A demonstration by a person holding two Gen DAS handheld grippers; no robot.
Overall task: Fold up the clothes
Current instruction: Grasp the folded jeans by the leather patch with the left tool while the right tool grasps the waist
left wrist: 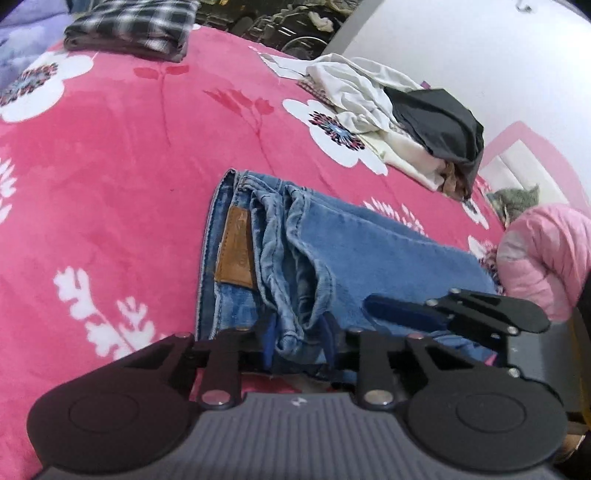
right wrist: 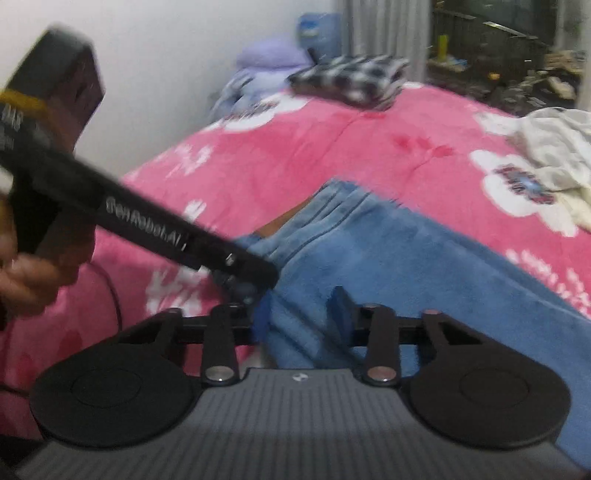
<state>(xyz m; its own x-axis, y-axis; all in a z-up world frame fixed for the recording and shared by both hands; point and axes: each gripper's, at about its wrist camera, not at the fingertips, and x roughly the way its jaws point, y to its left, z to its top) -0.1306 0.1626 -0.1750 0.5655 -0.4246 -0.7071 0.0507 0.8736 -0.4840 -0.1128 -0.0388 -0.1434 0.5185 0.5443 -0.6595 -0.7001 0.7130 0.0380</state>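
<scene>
The bed (left wrist: 110,166), under a pink flowered blanket, fills both views; its far edge meets a white wall (left wrist: 461,55) on one side and a dark cluttered area beyond. A wide stretch of bare blanket lies open left of the jeans (left wrist: 332,251), between them and the folded plaid shirt (left wrist: 129,26) at the far edge. The jeans lie folded lengthwise mid-bed, waistband and leather patch toward the open stretch, legs running off right. A heap of white and dark clothes (left wrist: 399,122) sits beyond them near the wall, and a pink jacket (left wrist: 546,258) bunches at the right, cut off by the frame.

The left claw (left wrist: 297,343) tilts down at the near edge of the jeans, its blue pads clenched on a bunched fold of denim. The right claw (right wrist: 303,317) comes in just beside it, also tilted down, straddling denim; no earlier frame shows its motion, and blur keeps me from telling whether its pads press the cloth. A hand (right wrist: 26,280) holding the left tool shows at the right view's left edge, blurred and cut off.
</scene>
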